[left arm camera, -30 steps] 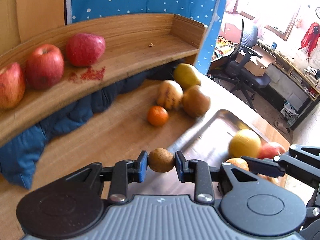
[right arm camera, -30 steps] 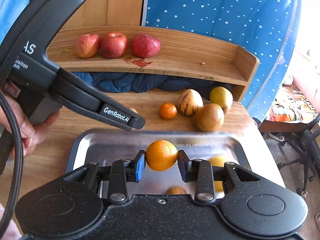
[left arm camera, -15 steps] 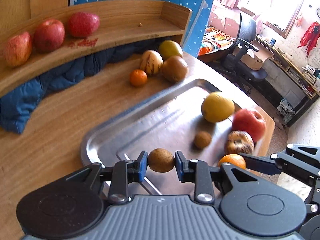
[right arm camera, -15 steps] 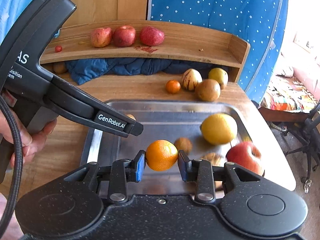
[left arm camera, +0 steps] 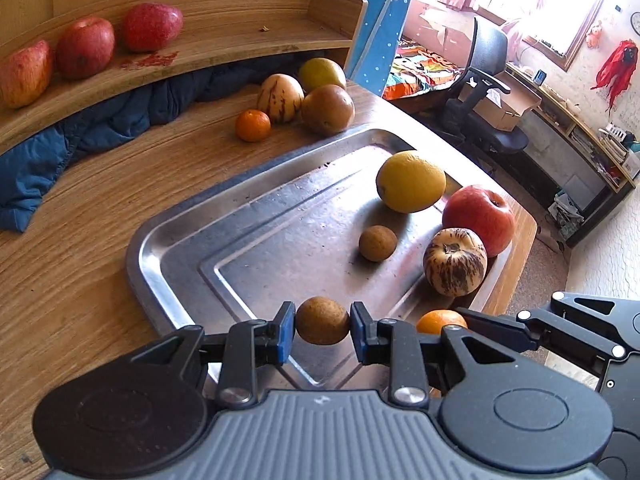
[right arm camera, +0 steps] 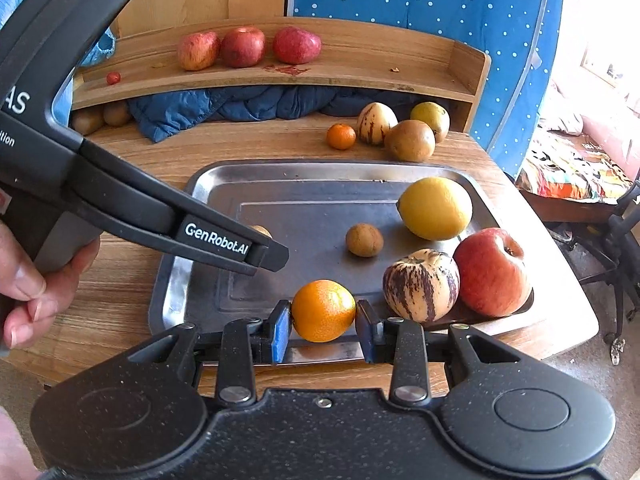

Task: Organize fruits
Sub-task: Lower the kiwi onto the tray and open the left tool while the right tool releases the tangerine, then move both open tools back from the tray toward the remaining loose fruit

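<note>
Tangerine stem-side right, in jaws

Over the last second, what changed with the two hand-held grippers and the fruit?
Both pulled back toward the near side of the tray; neither grasped or released anything. The left hand-held gripper keeps its small brown fruit, the right hand-held gripper its orange. Fruit on the tray, table and shelf stayed where it was.

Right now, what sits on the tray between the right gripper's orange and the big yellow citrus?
In the right wrist view, one small brown fruit lies between the orange and the yellow citrus; otherwise bare tray.
</note>
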A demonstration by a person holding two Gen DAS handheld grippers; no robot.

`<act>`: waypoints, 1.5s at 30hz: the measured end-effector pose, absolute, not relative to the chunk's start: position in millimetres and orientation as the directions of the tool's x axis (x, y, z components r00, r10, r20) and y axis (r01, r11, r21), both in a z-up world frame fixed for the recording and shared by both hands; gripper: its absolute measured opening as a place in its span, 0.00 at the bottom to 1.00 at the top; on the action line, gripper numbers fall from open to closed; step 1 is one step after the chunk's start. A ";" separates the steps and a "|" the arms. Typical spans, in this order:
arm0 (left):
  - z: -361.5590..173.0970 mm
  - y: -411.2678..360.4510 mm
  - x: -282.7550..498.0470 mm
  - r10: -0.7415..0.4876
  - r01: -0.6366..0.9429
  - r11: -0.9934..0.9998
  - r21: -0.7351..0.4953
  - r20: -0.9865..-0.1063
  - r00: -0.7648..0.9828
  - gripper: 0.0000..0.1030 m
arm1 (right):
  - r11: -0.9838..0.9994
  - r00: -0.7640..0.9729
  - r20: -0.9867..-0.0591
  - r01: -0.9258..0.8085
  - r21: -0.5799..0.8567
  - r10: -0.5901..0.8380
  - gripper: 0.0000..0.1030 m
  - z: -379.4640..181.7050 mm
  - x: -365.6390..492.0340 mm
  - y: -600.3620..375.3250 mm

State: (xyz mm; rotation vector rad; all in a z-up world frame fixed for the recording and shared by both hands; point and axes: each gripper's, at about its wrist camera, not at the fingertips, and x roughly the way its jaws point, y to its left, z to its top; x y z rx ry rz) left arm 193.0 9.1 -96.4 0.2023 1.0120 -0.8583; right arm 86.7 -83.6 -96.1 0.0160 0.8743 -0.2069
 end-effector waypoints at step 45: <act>-72.4 93.8 149.8 -0.347 0.538 0.837 -0.104 -0.861 0.373 0.97 | 0.995 0.645 -0.762 0.102 0.005 -0.063 0.97 -76.8 49.4 -67.0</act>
